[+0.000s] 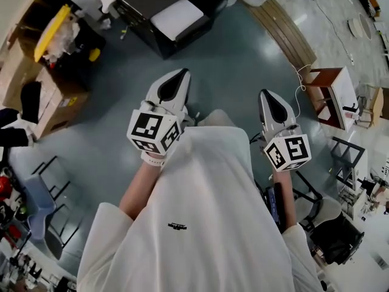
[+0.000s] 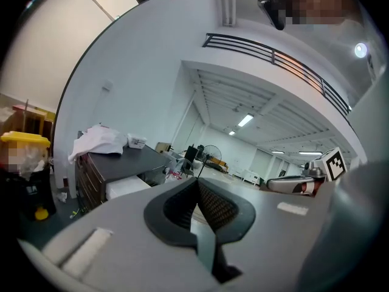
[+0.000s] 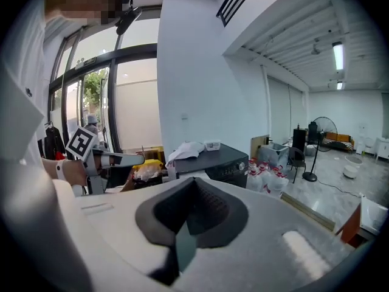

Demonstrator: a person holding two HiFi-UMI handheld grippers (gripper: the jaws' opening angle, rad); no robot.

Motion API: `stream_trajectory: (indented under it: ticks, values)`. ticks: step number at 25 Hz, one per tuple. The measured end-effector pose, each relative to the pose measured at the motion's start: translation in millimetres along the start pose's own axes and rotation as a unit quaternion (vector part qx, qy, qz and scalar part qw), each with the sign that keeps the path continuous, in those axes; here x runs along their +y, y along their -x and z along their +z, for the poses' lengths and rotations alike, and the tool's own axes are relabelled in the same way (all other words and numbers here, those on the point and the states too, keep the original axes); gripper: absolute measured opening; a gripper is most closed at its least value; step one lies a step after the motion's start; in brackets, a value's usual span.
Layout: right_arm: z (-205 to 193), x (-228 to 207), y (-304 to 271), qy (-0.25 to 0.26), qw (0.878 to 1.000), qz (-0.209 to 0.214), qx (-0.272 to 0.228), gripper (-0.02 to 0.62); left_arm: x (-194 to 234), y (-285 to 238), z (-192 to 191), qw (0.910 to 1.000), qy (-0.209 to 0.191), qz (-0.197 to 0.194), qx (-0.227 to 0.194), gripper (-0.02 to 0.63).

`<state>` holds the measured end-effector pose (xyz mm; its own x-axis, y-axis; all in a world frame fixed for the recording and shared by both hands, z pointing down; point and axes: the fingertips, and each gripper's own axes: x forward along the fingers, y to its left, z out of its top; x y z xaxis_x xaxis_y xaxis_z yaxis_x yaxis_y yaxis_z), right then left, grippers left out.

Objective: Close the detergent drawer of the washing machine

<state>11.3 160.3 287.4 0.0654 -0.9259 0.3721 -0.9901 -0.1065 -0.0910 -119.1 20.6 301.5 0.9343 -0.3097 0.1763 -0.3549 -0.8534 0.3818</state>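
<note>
The dark washing machine [image 1: 159, 8] stands across the floor, far ahead of me, with a white cloth [image 2: 99, 140] on its top. A white part [image 1: 177, 18] juts out of its front and looks like the open detergent drawer. The left gripper view shows it as a white drawer [image 2: 126, 188] below the dark top; the right gripper view shows the washing machine [image 3: 216, 160] further off. My left gripper [image 1: 183, 72] and right gripper [image 1: 265, 95] are held at waist height, well short of the machine. Both are shut with nothing between the fingers.
Cardboard boxes [image 1: 37, 96] and a yellow-lidded bin [image 1: 52, 31] stand at the left. A wooden strip [image 1: 285, 32] runs along the floor at the right, with a small brown cabinet [image 1: 331, 96] beyond it. Chairs [image 1: 36, 205] stand behind me. Bottles [image 3: 268, 174] sit beside the machine.
</note>
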Motion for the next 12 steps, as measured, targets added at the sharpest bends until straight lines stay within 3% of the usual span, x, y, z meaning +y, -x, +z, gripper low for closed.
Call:
stream_trajectory:
  ticks: [7,12]
  values:
    - [-7,22,-14,0.007,0.999,0.023,0.037,0.002,7,-7,-15,0.9993,0.028,-0.009,0.021,0.014]
    - [-3,16,-21,0.012,0.999,0.031,0.043,0.002,15,-12,-13,0.9993,0.037,0.004,0.010,0.014]
